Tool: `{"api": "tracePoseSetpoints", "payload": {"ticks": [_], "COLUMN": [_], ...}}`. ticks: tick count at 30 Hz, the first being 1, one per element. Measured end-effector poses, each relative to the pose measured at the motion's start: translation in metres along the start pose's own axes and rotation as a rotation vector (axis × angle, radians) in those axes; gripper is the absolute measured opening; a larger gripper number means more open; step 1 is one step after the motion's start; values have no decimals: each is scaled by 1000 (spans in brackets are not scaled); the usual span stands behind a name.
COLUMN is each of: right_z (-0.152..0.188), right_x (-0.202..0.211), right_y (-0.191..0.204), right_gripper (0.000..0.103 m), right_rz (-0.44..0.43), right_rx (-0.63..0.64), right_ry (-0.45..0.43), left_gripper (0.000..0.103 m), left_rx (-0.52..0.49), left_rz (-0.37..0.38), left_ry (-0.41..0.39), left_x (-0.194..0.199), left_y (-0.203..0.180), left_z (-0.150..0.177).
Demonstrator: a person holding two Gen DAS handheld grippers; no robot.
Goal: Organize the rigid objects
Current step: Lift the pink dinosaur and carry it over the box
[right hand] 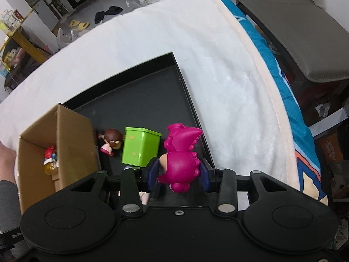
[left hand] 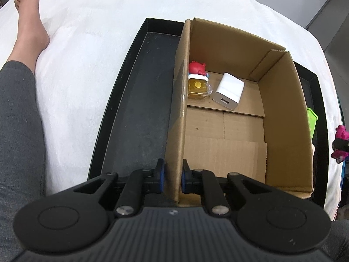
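My left gripper (left hand: 173, 174) is shut on the near left wall of an open cardboard box (left hand: 283, 118) that stands in a black tray (left hand: 139, 109). Inside the box lie a white USB charger (left hand: 229, 90), a red toy figure (left hand: 196, 67) and a small amber bottle (left hand: 197, 87). My right gripper (right hand: 178, 172) is shut on a magenta dinosaur toy (right hand: 182, 155), held above the tray (right hand: 139, 100). In the tray beside the box (right hand: 72, 137) stand a green plastic box (right hand: 139, 146) and a brown-haired doll figure (right hand: 111, 144).
The tray sits on a white blanket (left hand: 87, 54) over a bed. A person's leg and bare foot (left hand: 28, 26) lie at the left. A grey chair (right hand: 294, 32) stands past the bed's right edge.
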State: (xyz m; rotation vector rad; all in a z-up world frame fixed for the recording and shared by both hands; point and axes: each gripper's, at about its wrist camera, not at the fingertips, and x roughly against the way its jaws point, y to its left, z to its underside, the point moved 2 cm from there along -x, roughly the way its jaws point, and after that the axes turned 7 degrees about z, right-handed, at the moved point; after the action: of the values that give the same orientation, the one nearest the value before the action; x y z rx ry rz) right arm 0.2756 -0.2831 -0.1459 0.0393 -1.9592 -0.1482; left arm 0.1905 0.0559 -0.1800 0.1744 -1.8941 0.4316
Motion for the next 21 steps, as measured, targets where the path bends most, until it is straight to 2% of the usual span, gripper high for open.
{"api": "tracePoseSetpoints", "payload": {"ticks": [11,21], "right_z": [-6,-7], "right_x": [31,51], "right_y": [15,43], "right_gripper": [39,39], "right_rz": [-45,-74], "right_rx": [23,64], "right_ry": [-44,-75], "left_gripper": [14,14], "left_rx": [-16,-21], "left_rz": [24,28], "left_ry": [-2,-2], "left_x": [0,1], "left_y": [0,1], "left_z": [2,2]}}
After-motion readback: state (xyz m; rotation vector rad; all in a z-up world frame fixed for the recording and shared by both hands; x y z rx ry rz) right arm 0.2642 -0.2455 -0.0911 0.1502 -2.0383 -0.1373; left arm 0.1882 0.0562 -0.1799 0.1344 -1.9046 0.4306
